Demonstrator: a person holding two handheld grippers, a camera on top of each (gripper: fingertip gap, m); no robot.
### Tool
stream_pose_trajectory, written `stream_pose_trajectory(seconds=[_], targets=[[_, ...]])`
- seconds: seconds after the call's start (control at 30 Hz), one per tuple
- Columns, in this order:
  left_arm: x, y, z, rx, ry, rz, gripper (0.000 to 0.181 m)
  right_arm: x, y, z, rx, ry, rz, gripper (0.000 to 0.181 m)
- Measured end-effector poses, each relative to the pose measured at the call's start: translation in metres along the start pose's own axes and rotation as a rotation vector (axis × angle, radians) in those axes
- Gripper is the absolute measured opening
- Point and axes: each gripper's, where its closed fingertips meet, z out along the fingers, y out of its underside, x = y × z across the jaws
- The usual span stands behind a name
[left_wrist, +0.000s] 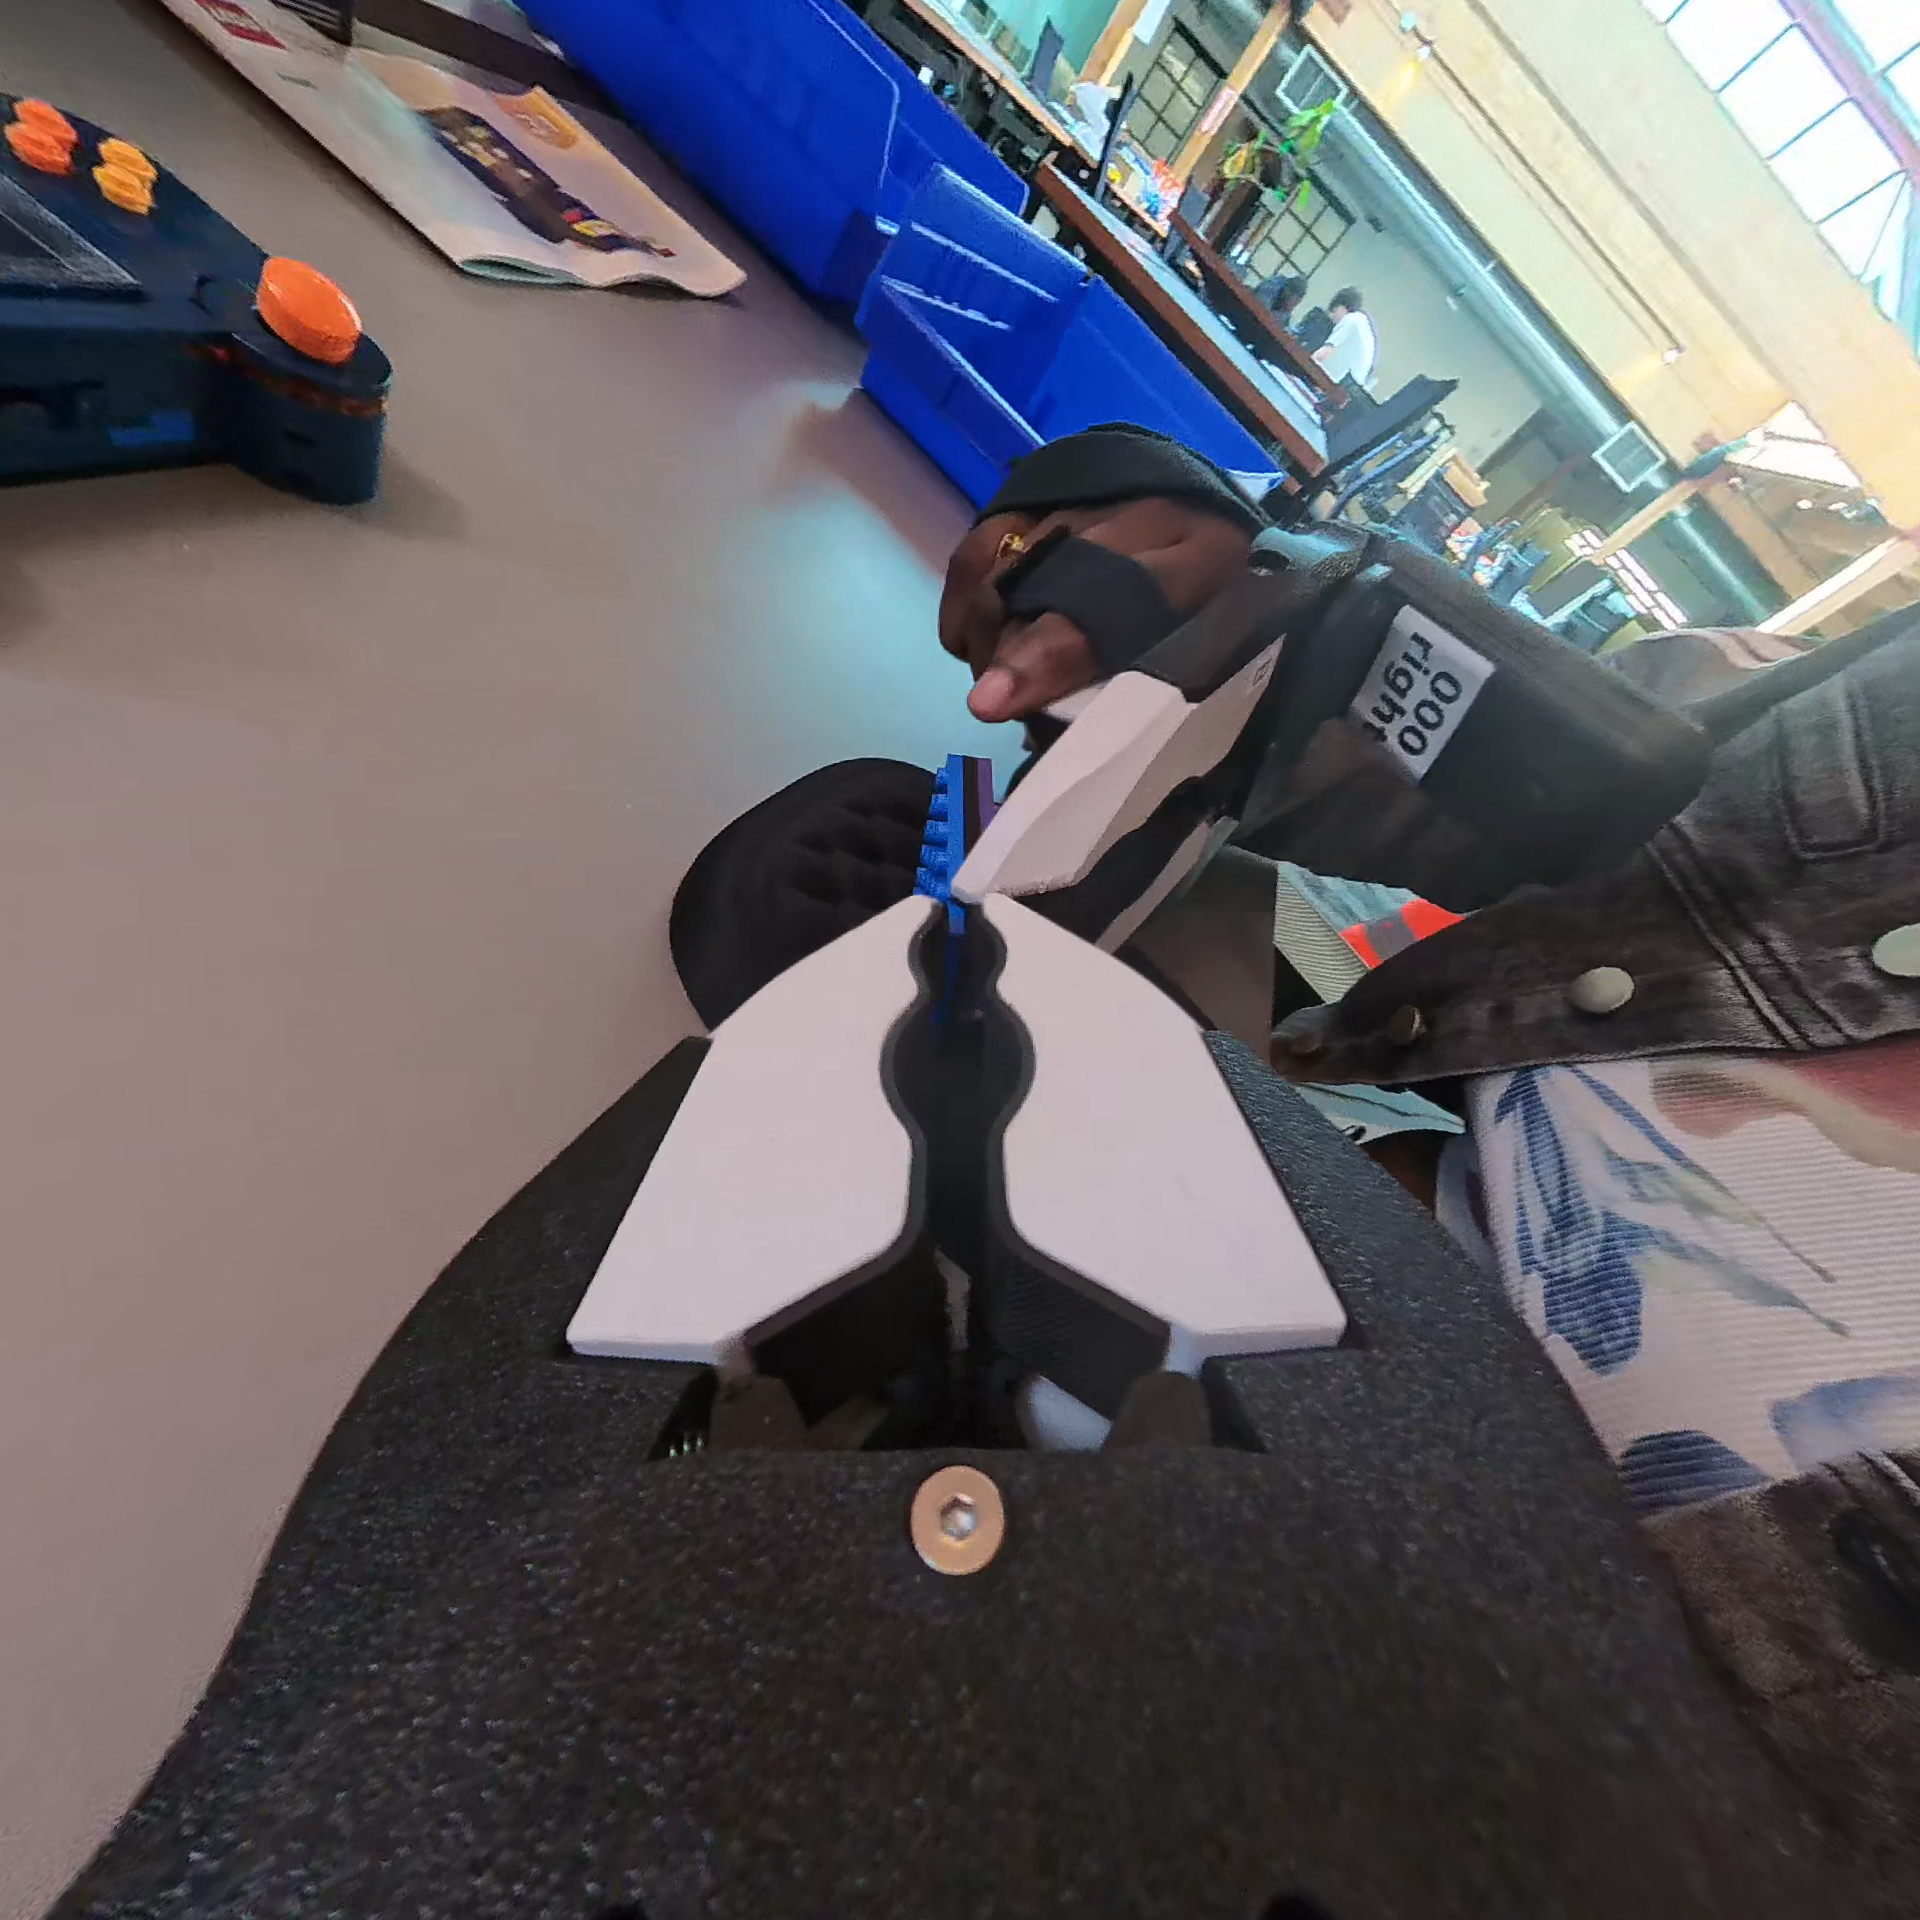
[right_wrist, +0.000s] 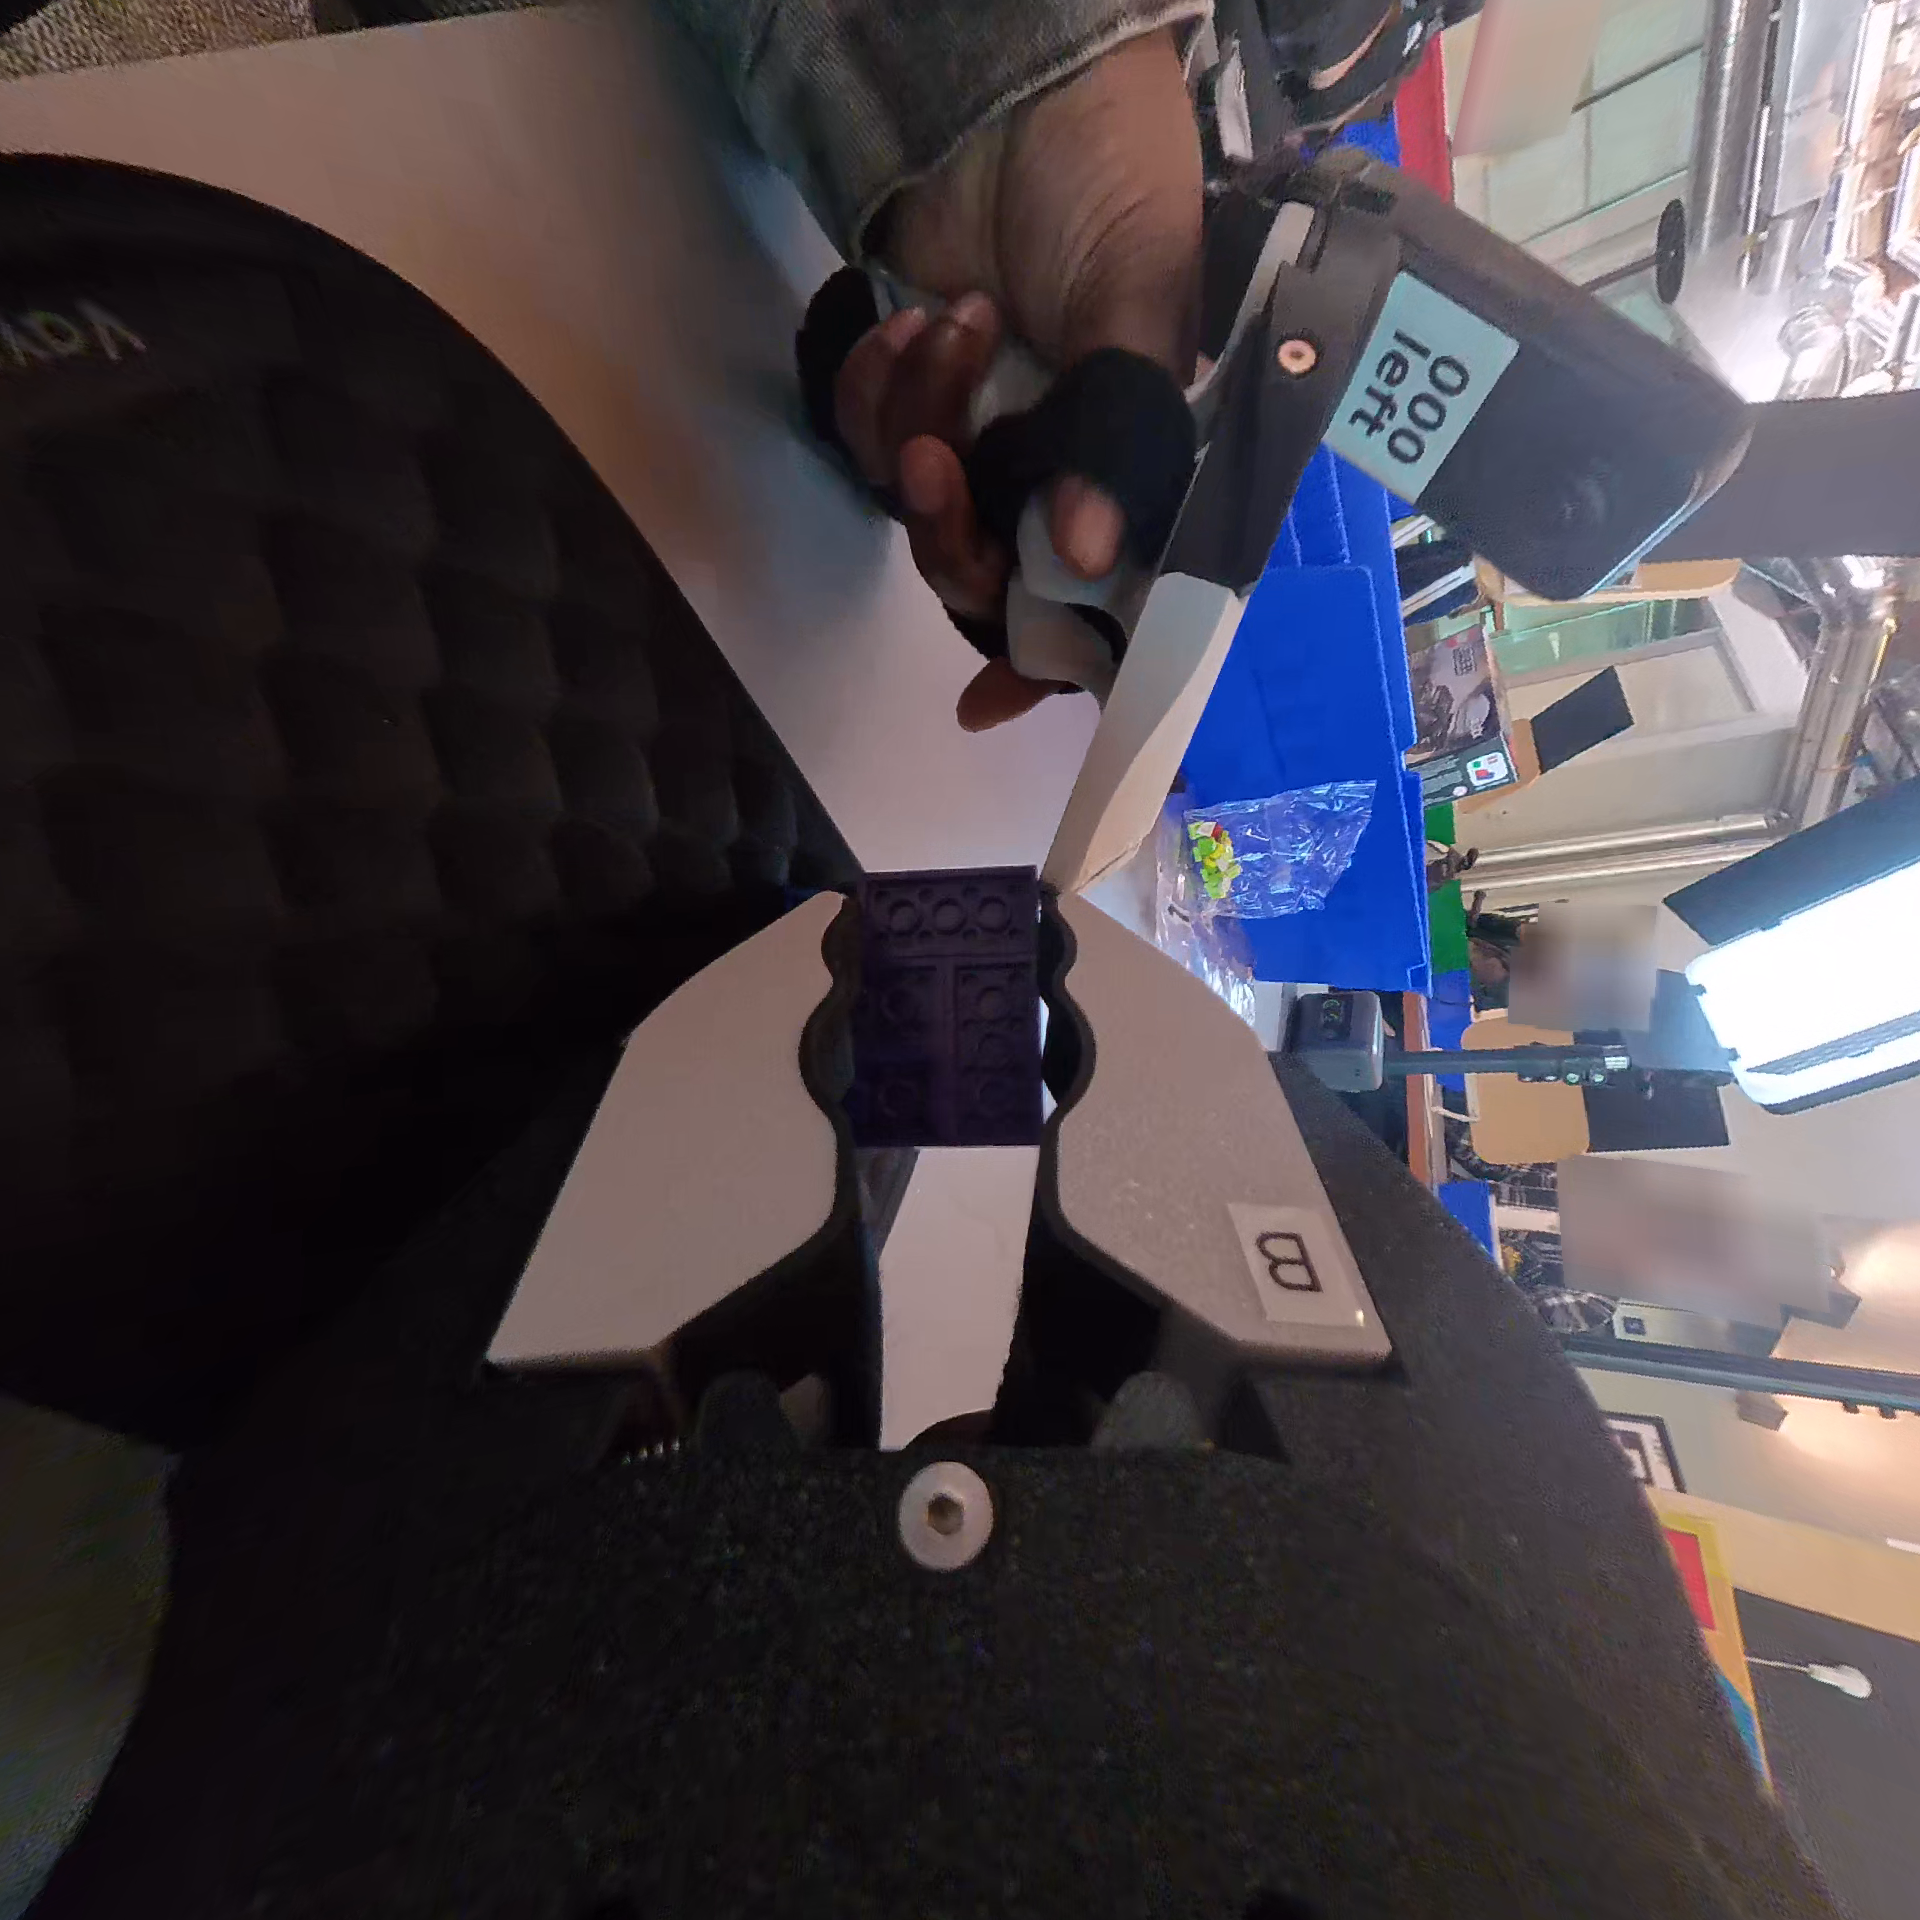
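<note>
We see the left gripper (left_wrist: 954, 906) with its white fingers pressed thinly on the edge of a small assembly of blue and dark purple studded plastic plates (left_wrist: 951, 831), held above the grey tabletop (left_wrist: 520, 727). The right gripper (right_wrist: 948, 914) pinches the same assembly (right_wrist: 948, 1008) across its width, beside a black quilted pad (right_wrist: 312, 727). Blue plastic bins (left_wrist: 935, 260) stand well apart.

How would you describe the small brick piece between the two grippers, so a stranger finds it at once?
Start at the grey table and find the black padded case lying on it. In front of it, the left gripper and right gripper both clamp one flat brick plate. It is dark purple underneath with blue studs, unlike the orange-buttoned dark blue model farther off.
</note>
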Motion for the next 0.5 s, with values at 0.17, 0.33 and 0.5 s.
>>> stream_pose_trajectory(seconds=[0.17,0.33,0.5], targets=[[0.0025,0.0024,0.0006,-0.010,0.047,-0.068,0.003,-0.0012,-0.0020,-0.0016,0.011,0.049,-0.094,0.033],[0.0068,0.0026,0.0031,-0.009,0.052,-0.044,0.003,-0.0015,-0.0036,-0.0053,-0.014,0.147,-0.224,0.033],[0.0091,0.0028,0.0061,-0.014,0.042,-0.026,0.003,-0.0019,-0.0029,-0.0086,-0.076,0.206,-0.290,0.033]])
